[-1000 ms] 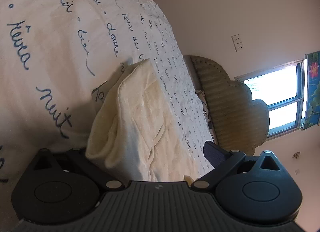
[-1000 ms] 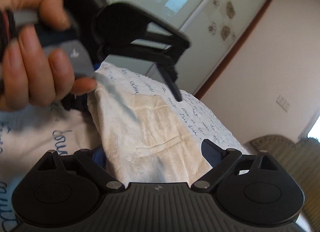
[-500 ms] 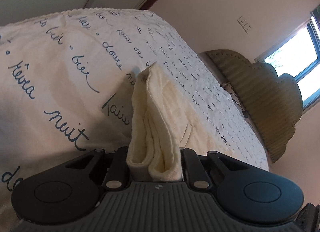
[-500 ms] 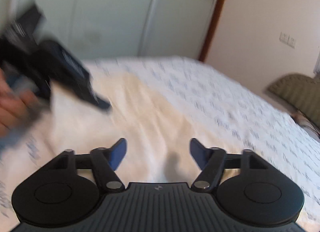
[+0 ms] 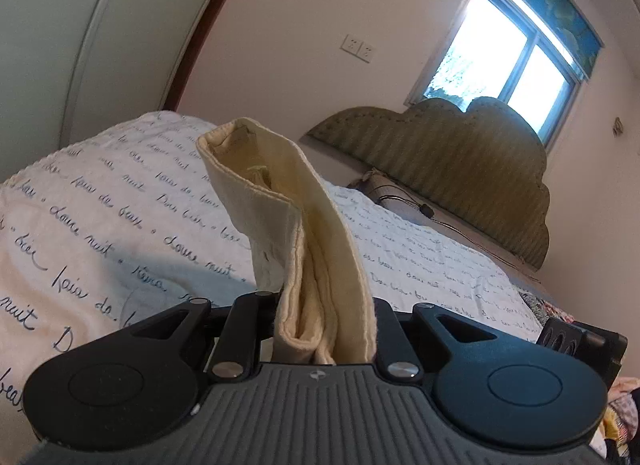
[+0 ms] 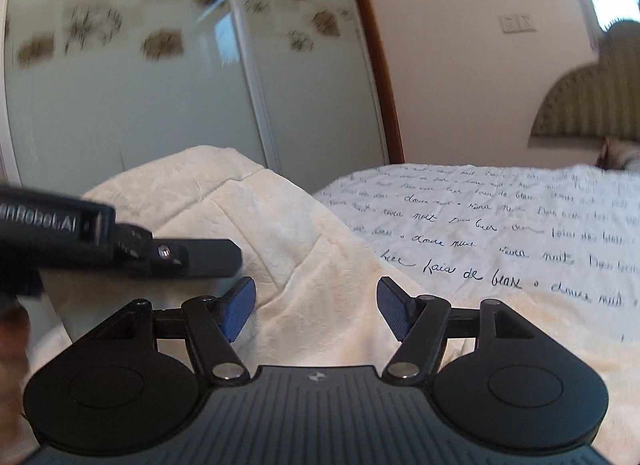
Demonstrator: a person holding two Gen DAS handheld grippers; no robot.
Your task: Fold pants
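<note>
Cream pants rise as a folded strip from my left gripper, which is shut on their edge and holds it above the bed. In the right wrist view the pants drape from the raised left gripper at the left down across the bed. My right gripper hovers over that cloth with its blue pads partly apart. The cloth shows behind the gap, and neither pad presses on it.
A white bedspread with dark handwriting covers the bed and stretches to the right. An olive scalloped headboard stands under a window. Pale wardrobe doors rise behind the bed's far side.
My left gripper closed on the pants' edge and lifted it off the bed. My right gripper's jaws narrowed. Both views rolled toward level, and the right one drew back.
</note>
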